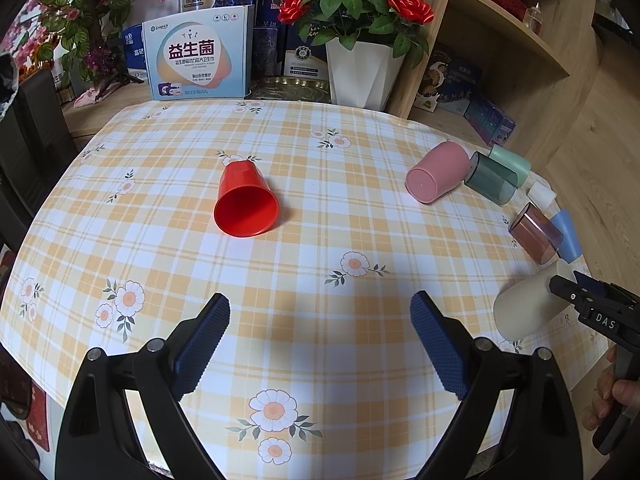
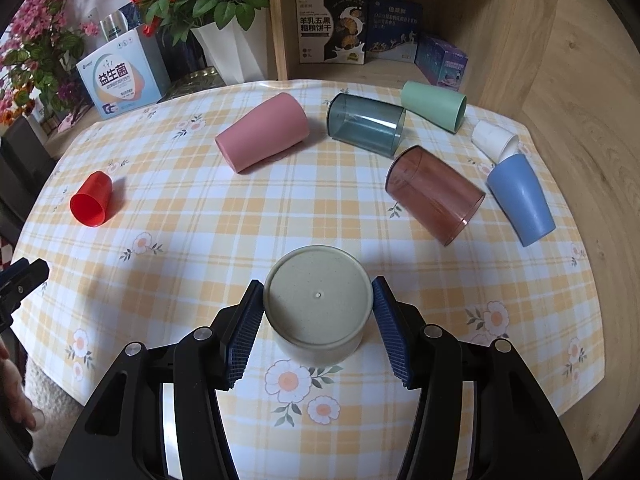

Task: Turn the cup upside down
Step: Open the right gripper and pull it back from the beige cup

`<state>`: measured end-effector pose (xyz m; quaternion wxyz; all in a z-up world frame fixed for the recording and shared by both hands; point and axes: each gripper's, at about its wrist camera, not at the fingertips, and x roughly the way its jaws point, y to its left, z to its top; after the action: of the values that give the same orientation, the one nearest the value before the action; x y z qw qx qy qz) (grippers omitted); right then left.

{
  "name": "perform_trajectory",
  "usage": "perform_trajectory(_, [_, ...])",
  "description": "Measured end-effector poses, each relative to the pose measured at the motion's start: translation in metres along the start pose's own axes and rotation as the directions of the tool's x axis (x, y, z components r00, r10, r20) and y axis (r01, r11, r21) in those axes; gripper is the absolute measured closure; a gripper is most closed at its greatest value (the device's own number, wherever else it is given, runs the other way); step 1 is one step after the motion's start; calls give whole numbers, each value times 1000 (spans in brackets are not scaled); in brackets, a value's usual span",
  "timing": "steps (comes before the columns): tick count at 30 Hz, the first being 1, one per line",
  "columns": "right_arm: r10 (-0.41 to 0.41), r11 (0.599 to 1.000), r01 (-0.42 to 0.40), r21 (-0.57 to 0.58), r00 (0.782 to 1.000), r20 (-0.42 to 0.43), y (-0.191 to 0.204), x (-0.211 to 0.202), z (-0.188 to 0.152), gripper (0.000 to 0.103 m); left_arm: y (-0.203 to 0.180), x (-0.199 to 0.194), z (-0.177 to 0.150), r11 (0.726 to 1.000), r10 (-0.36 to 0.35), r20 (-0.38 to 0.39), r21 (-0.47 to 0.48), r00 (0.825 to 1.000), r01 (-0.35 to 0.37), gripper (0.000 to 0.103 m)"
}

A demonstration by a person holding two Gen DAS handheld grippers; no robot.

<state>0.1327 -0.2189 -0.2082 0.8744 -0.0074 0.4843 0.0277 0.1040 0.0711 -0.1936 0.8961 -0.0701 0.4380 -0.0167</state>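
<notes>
A beige cup (image 2: 318,304) stands upside down on the checked tablecloth, base up, between the pads of my right gripper (image 2: 318,300). The pads sit at its two sides, touching or nearly so. The same cup shows in the left wrist view (image 1: 528,306) at the far right with the right gripper (image 1: 576,292) on it. My left gripper (image 1: 320,320) is open and empty above the near part of the table. A red cup (image 1: 245,200) lies on its side ahead of it, mouth toward me.
Several cups lie on their sides at the right: pink (image 2: 264,132), clear teal (image 2: 366,124), mint (image 2: 434,106), clear brown (image 2: 436,194), blue (image 2: 520,200), white (image 2: 494,140). Boxes (image 1: 196,60), a rose pot (image 1: 362,72) and a wooden shelf (image 1: 500,52) stand behind the table.
</notes>
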Motion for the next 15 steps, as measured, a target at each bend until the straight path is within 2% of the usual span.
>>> perform_trajectory(6, [15, 1000, -15, 5, 1000, 4, -1, -2, 1, 46, -1, -5, 1, 1000, 4, 9, 5, 1000, -4, 14])
perform_trajectory(9, [24, 1000, -23, -7, 999, 30, -1, -9, 0, 34, -4, -8, 2, 1000, 3, 15, 10, 1000, -4, 14])
perform_trajectory(12, [25, 1000, -25, -8, 999, 45, -2, -14, -1, 30, -7, -12, 3, 1000, -3, 21, 14, 1000, 3, 12])
perform_trajectory(15, [21, 1000, -21, -1, 999, 46, -4, -15, -2, 15, -11, -16, 3, 1000, -4, 29, 26, 1000, 3, 12])
